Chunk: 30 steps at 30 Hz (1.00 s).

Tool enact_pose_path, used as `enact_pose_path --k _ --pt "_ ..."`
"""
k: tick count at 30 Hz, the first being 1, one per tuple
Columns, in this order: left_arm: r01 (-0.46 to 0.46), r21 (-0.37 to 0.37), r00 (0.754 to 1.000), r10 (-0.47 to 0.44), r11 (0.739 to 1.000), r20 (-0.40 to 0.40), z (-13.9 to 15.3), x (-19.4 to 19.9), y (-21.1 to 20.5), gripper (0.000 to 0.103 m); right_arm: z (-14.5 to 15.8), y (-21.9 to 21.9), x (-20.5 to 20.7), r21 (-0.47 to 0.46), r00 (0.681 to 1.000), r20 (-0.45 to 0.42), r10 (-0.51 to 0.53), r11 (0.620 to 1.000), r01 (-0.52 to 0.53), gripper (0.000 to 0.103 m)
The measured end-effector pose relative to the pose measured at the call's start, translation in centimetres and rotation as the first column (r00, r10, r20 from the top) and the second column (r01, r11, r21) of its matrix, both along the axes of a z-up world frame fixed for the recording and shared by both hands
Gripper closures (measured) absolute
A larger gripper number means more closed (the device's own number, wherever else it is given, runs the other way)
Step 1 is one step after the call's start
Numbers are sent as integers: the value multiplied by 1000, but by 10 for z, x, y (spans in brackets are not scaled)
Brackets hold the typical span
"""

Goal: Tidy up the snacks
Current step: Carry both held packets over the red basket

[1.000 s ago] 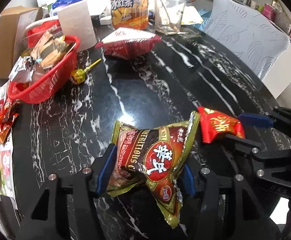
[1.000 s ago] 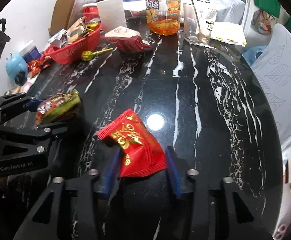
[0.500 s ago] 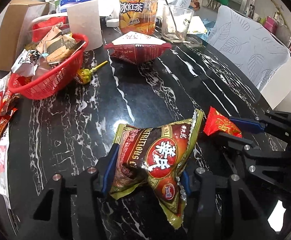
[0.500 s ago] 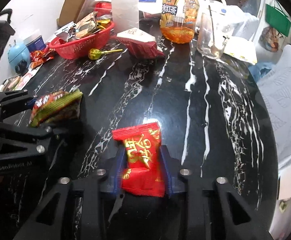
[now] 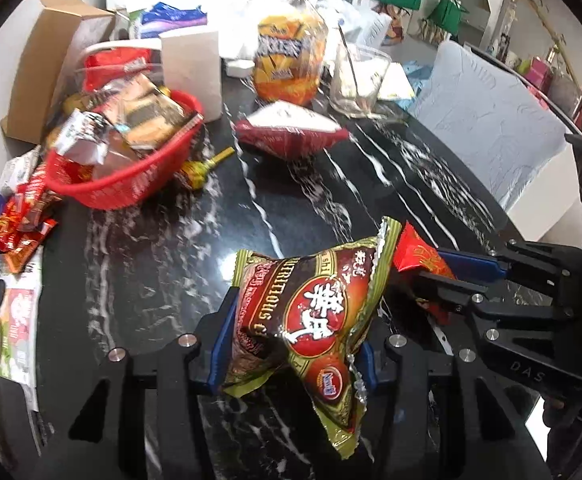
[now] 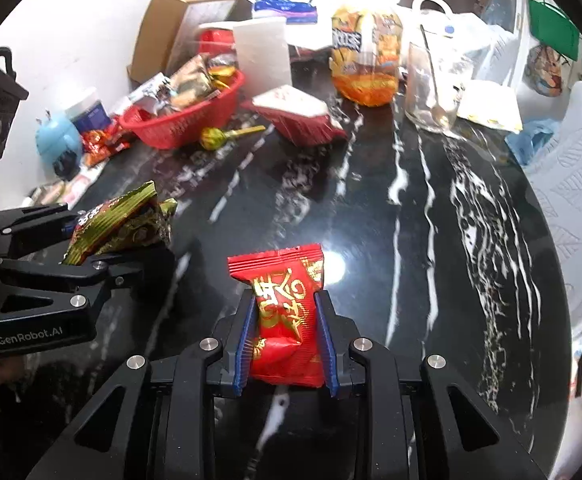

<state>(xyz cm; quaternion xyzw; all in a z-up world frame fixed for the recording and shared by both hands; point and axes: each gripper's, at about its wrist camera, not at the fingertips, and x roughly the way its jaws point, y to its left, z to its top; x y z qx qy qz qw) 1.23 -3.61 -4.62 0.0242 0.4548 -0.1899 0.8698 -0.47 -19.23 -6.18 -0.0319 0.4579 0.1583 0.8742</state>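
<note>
Left gripper [image 5: 291, 344] clamps a green-and-brown snack bag [image 5: 311, 312]; right gripper [image 6: 285, 340] pinches a red snack packet [image 6: 283, 312], its jaws closing on it.

Both packs hang above the black marble table [image 6: 411, 240], the bag's lower corner drooping below the left blue pads. Farther back sits a red basket [image 5: 131, 184] heaped with wrapped snacks, a gold-wrapped lollipop [image 5: 199, 170] just beside it, then a red-and-white packet [image 5: 287, 132], an orange drink bottle [image 5: 287, 64] and a glass [image 5: 355, 80] holding a spoon.

Lollipop [image 6: 215, 137] between basket [image 6: 187, 124] and wedge packet [image 6: 295, 114]
</note>
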Motion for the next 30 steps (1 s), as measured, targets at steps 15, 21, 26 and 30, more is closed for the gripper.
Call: enact_pose_path --k 15,21,26,30 --pt "-119 -56 980 127 991 156 62 13 58 54 49 50 31 56 988 122 94 993 -101 76" --pt "-150 -85 958 166 985 233 89 27 77 54 75 69 48 67 974 187 125 988 -139 76" --pt "-170 -109 934 195 979 300 112 41 91 54 98 85 66 70 957 246 151 982 -173 76" --pt "-192 -125 913 224 973 340 124 58 100 54 111 98 86 64 943 284 171 978 -197 76"
